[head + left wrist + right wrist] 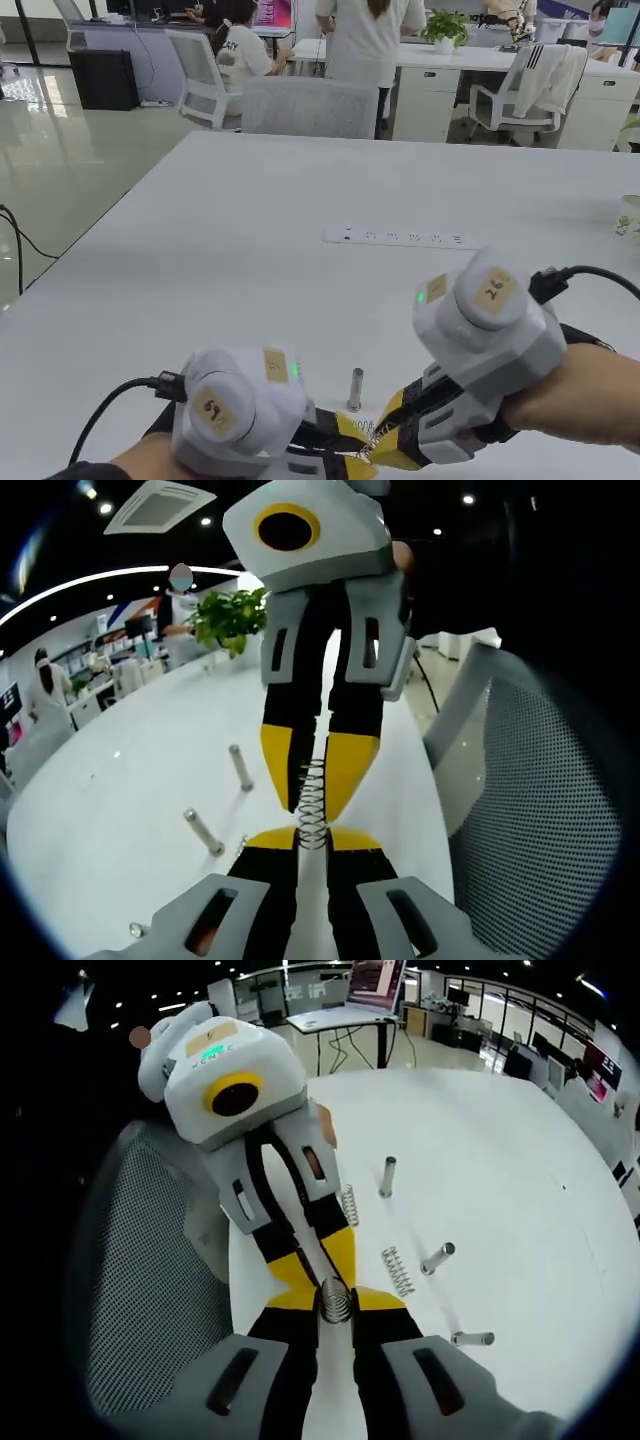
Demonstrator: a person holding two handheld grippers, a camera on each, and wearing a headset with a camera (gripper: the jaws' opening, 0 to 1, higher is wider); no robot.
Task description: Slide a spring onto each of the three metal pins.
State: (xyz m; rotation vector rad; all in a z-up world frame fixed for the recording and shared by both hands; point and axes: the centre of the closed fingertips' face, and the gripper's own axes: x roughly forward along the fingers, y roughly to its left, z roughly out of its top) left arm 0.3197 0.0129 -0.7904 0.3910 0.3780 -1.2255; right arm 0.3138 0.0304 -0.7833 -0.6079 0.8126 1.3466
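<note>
One metal spring [313, 800] is pinched between both grippers, which meet tip to tip low over the white table [250, 260]. My left gripper [312, 840] is shut on its near end, and my right gripper [315, 790] comes down from above, shut on the same spring. In the right gripper view the spring [335, 1303] shows end-on in my right gripper [335, 1308], with my left gripper [322, 1265] facing it. Three metal pins [387, 1176] [437, 1257] [472, 1339] are bare. Two loose springs [349, 1205] [398, 1270] lie beside them. One pin [355, 388] stands upright just behind the held spring [368, 437].
A white power strip [395, 238] lies mid-table. A grey chair [310, 107] stands at the far edge, with desks and people beyond. A mesh chair back [540, 780] is close behind the table's near edge. A potted plant [230, 615] sits further along the table.
</note>
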